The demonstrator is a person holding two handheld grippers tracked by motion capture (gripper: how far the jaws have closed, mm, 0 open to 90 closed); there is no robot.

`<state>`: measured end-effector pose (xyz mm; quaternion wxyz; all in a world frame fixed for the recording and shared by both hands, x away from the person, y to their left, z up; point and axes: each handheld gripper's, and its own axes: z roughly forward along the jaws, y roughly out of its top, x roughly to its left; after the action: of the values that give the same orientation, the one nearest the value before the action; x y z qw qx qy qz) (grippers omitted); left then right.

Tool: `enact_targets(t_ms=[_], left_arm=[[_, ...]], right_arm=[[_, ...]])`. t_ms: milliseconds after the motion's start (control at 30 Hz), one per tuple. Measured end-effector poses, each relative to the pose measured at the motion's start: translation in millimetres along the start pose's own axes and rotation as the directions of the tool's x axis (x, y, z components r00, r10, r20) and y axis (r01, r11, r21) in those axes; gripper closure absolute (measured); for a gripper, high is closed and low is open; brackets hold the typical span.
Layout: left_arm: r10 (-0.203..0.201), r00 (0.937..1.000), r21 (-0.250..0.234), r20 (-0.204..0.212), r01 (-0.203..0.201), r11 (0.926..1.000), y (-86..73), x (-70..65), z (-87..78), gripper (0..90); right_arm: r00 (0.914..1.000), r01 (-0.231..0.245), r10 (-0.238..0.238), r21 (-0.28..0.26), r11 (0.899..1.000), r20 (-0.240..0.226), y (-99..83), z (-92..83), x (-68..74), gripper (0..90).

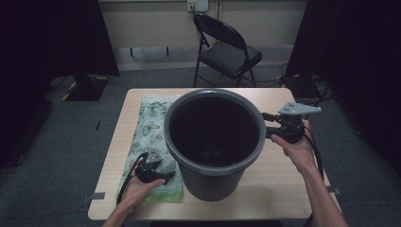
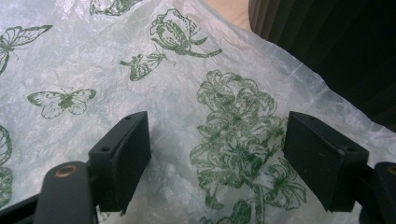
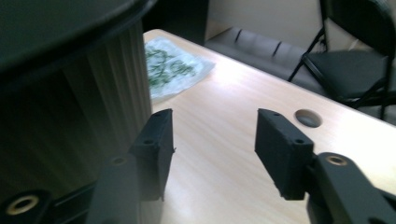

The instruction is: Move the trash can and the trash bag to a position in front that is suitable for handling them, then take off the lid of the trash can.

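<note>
A large dark grey bin [image 1: 208, 185] stands upright at the middle of the wooden table [image 1: 283, 184]. A clear plastic bag [image 1: 151, 120] printed with green butterflies and flowers lies flat to its left. My left gripper [image 1: 164, 174] hovers low over the bag's near end, close to the bin's foot. In the left gripper view its jaws [image 2: 217, 149] stand open over the bag [image 2: 93, 70], gripping nothing. My right gripper [image 1: 266, 126] is raised beside the bin's right rim. Its jaws [image 3: 212, 144] are open with nothing between them, the ribbed bin wall [image 3: 70, 116] just to their left.
A black folding chair [image 1: 227, 49] stands behind the table. The table has a round cable hole [image 3: 308, 118] near its far edge. Dark curtains flank both sides. Bare tabletop lies right of and in front of the bin.
</note>
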<state>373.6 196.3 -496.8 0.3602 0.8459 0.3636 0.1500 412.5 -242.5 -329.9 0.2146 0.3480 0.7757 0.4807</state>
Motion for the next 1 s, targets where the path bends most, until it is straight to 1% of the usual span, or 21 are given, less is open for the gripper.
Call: enact_targets(t_ms=[33,67,100,133,200,233,333,400,433,467,567,633,667,733,767,800,833,867,900,933,1000], left_arm=[[-0.001,1.0000,-0.005,0.001,0.001,1.0000,-0.1,-0.1,0.6,21.9],[0.006,1.0000,-0.005,0.000,-0.006,1.0000,0.1,0.3,0.6,21.9],[-0.002,1.0000,-0.007,0.000,0.002,1.0000,-0.1,-0.2,0.8,21.9],[-0.001,1.0000,-0.008,0.001,0.001,1.0000,-0.3,-0.1,0.8,21.8],[-0.002,1.0000,-0.010,0.001,0.002,1.0000,-0.3,0.1,1.0,21.8],[0.002,1.0000,-0.011,-0.001,-0.002,0.9999,-0.1,0.4,1.2,21.8],[0.002,1.0000,-0.011,0.003,-0.002,0.9999,0.1,0.9,1.1,21.8],[-0.006,1.0000,-0.014,0.005,0.006,0.9999,0.0,1.7,0.9,21.8],[-0.006,1.0000,-0.014,0.005,0.006,0.9999,0.0,1.7,0.9,21.8],[-0.011,0.9999,-0.013,0.012,0.011,0.9999,0.2,2.5,0.6,21.8],[-0.014,0.9998,-0.012,0.015,0.014,0.9998,0.3,2.8,0.5,21.8],[-0.019,0.9996,-0.010,0.018,0.019,0.9998,0.8,3.2,0.3,22.0],[-0.022,0.9995,-0.009,0.024,0.022,0.9997,0.9,3.7,-0.1,22.0],[-0.027,0.9994,-0.008,0.022,0.027,0.9996,1.4,4.7,-1.5,24.2],[-0.037,0.9989,-0.009,0.030,0.037,0.9993,1.3,5.5,-2.8,26.1],[-0.034,0.9990,-0.013,0.030,0.034,0.9993,2.1,7.3,-4.3,26.1],[-0.049,0.9983,-0.022,0.033,0.050,0.9985,4.7,9.3,-8.4,26.1],[-0.049,0.9983,-0.022,0.033,0.050,0.9985,4.7,9.3,-8.4,26.1],[-0.048,0.9985,-0.036,0.027,0.049,0.9982,6.8,11.0,-10.4,26.1],[-0.055,0.9982,-0.056,0.022,0.056,0.9968,11.0,13.9,-14.0,26.1],[-0.062,0.9979,-0.063,0.020,0.064,0.9960,12.5,15.7,-15.3,26.3]], right_arm=[[0.9999,0.009,-0.009,0.001,1.000,0.010,2.8,-0.7,-0.4,49.2],[0.9999,0.009,-0.009,0.001,1.000,0.010,2.8,-0.7,-0.4,49.2],[0.9996,0.019,-0.019,0.004,1.000,0.019,5.8,-1.1,-0.7,49.1],[1.0000,-0.003,0.003,0.023,1.000,-0.003,12.0,-1.2,-2.8,43.6],[1.0000,-0.008,0.008,0.025,1.000,-0.005,15.1,-0.9,-3.3,42.8],[1.0000,-0.002,0.002,0.028,1.000,-0.007,21.1,0.1,-3.6,41.9],[0.9998,0.019,-0.018,0.023,1.000,-0.005,29.4,2.5,-3.3,41.5],[0.9996,0.023,-0.023,0.021,1.000,0.017,33.9,4.5,-4.8,40.4],[0.9995,0.025,-0.025,0.021,0.999,0.021,36.0,5.7,-6.2,40.8],[0.9992,0.028,-0.028,0.021,0.999,0.028,38.2,6.9,-7.3,41.8],[0.9979,0.037,-0.038,0.017,0.999,0.052,47.8,7.5,-11.5,46.2],[0.9985,0.032,-0.032,-0.003,0.999,0.044,56.1,5.6,-15.9,49.6],[0.9985,0.032,-0.032,-0.003,0.999,0.044,56.1,5.6,-15.9,49.6],[0.9993,0.026,-0.025,-0.025,0.999,0.029,64.9,4.2,-17.9,54.8],[0.9992,0.035,-0.035,-0.036,0.999,0.018,73.6,3.2,-16.6,57.0],[0.9993,0.038,-0.037,-0.044,0.998,0.009,77.6,2.7,-16.0,58.3],[0.9992,0.040,-0.040,-0.050,0.998,0.004,81.4,1.9,-14.8,59.1],[0.9992,0.040,-0.040,-0.050,0.998,0.004,81.4,1.9,-14.8,59.1],[0.9989,0.046,-0.047,-0.057,0.997,-0.007,84.9,1.4,-13.5,59.8],[0.9975,0.056,-0.058,-0.063,0.996,-0.039,90.6,0.6,-10.0,61.8],[0.9967,0.062,-0.065,-0.065,0.996,-0.048,92.6,0.8,-7.3,61.9]])
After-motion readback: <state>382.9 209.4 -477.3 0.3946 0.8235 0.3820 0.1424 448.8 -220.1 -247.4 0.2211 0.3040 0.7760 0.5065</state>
